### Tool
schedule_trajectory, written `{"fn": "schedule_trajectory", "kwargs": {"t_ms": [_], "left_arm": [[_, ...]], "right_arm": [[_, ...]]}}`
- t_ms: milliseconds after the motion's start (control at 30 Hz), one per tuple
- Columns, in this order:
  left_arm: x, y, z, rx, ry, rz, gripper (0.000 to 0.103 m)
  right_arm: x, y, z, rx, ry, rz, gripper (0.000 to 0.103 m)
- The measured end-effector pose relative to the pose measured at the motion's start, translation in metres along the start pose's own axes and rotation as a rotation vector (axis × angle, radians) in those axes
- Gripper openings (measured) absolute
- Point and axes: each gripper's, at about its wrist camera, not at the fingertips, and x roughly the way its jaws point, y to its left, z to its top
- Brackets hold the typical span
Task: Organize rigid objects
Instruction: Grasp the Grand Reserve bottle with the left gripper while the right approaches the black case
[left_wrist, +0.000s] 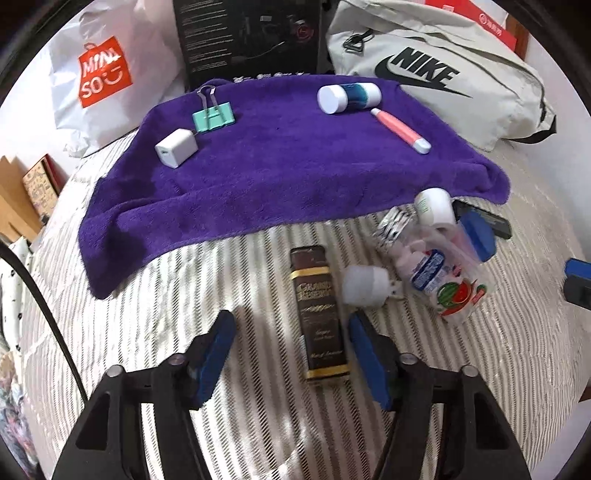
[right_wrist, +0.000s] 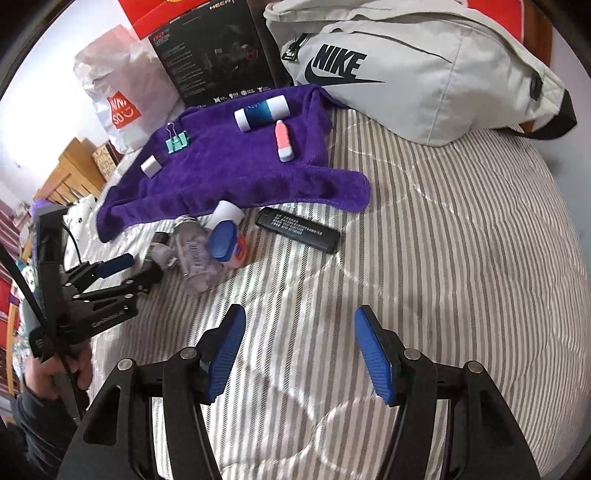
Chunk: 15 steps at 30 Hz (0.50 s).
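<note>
A purple towel (left_wrist: 280, 173) (right_wrist: 229, 177) lies on the striped bed. On it rest a white charger cube (left_wrist: 176, 147), a teal binder clip (left_wrist: 213, 117), a blue-and-white cylinder (left_wrist: 349, 96) and a pink tube (left_wrist: 400, 130). My left gripper (left_wrist: 291, 319) is open low over the bed, and a brown box (left_wrist: 319, 314) lies flat between its fingers, nearer the right one. A white cap (left_wrist: 364, 286), a clear watermelon-label bottle (left_wrist: 443, 273) and a white roll-on (left_wrist: 434, 206) lie jumbled to the right. My right gripper (right_wrist: 300, 317) stands open over bare bedding, short of a black lighter (right_wrist: 297, 229).
A grey Nike bag (right_wrist: 406, 66), a black carton (left_wrist: 251, 37) and a white Miniso bag (left_wrist: 107, 70) line the far side behind the towel. A person's hand (right_wrist: 55, 373) holds the left gripper (right_wrist: 136, 269). Striped bedding (right_wrist: 443, 258) stretches to the right.
</note>
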Motion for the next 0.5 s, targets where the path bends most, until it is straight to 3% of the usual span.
{"fn": "schedule_trajectory", "kwargs": {"t_ms": [200,333,500], "left_arm": [[0.003,-0.001,0.010,0.016,-0.013,-0.028,0.024],[0.002,0.008,0.010,-0.012,-0.007,-0.074,0.023],[0.001,0.009,0.009,-0.006,-0.005,-0.073,0.023]], "right_arm": [[0.024,0.002,0.029,-0.089,-0.020,-0.029,0.061],[0.050,0.008,0.047,-0.183,0.004,-0.063,0.061],[0.073,0.017,0.052,-0.284,0.024,-0.089,0.057]]}}
